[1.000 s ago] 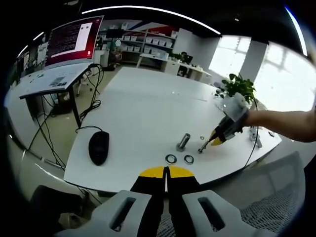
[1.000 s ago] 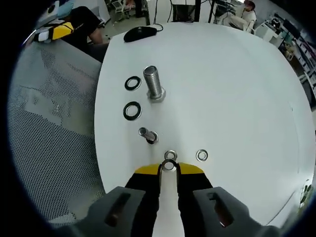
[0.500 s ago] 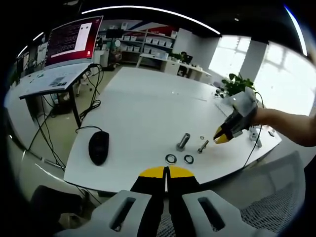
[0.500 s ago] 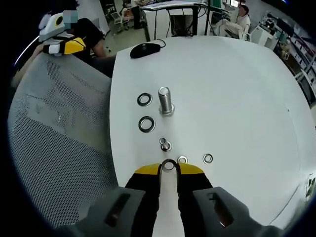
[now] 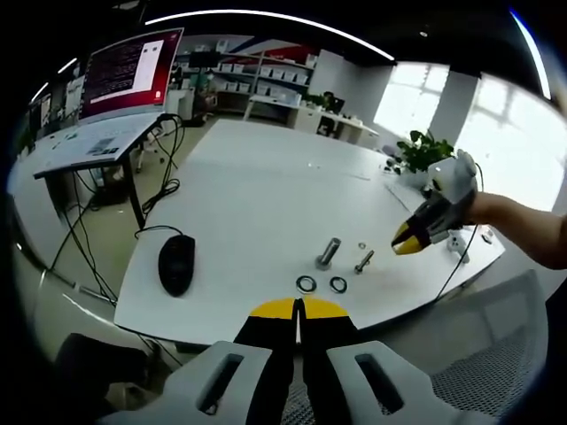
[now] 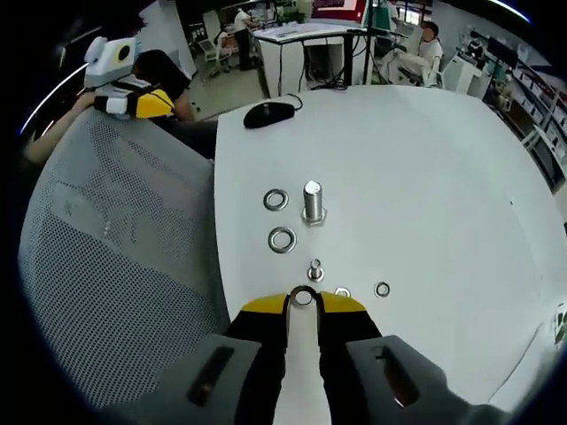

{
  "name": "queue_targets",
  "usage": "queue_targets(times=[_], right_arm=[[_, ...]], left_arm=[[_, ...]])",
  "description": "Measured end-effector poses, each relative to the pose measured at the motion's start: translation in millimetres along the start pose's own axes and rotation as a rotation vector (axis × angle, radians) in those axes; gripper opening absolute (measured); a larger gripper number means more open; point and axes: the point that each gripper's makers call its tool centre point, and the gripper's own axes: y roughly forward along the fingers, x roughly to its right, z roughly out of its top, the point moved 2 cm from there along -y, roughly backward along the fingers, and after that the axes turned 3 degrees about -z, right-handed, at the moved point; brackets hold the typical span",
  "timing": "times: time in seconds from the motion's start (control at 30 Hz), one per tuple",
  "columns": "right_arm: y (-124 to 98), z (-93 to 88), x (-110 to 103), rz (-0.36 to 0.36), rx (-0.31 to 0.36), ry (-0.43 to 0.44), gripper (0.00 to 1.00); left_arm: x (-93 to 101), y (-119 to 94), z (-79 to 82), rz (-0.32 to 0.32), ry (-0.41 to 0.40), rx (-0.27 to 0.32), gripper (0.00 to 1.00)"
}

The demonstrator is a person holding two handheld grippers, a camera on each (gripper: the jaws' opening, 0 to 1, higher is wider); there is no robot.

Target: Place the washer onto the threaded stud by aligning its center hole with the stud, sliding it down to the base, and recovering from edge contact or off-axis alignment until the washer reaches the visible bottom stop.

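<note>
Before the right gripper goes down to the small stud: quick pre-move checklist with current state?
1. Washer held: ok. The right gripper has its jaws shut on a small washer at the tips.
2. Target visible: ok. The small stud stands upright on the table, just ahead of the tips.
3. Hole over stud axis: not ok. The washer sits short of the stud and off its axis.
4. Nearby clutter: ok. Two loose small washers lie apart from the stud; the large bolt and two large washers are farther off.
5. Left gripper: ok. Shut, back at the table edge.
</note>
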Motion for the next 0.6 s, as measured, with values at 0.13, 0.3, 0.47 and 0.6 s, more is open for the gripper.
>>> queue_targets(times=[0.13, 0.3, 0.47, 0.6], right_arm=[[-3, 3.2, -1, -0.006, 0.017, 0.001, 0.14], [-7, 9.2, -6, -0.008, 0.046, 0.005, 0.14], [-8, 13.6, -16, 0.000, 0.055, -0.018, 0.14], [-7, 18.9, -20, 0.005, 0.067, -0.029, 0.14]], left_arm=[[-1.6, 1, -0.1, -0.001, 0.000, -0.001, 0.00], [-2.8, 1, 0.3, 0.000, -0.002, 0.003, 0.00], [-3.0, 1, 0.7, 0.001, -0.004, 0.005, 0.00], [-2.4, 1, 0.9, 0.002, -0.004, 0.005, 0.00]])
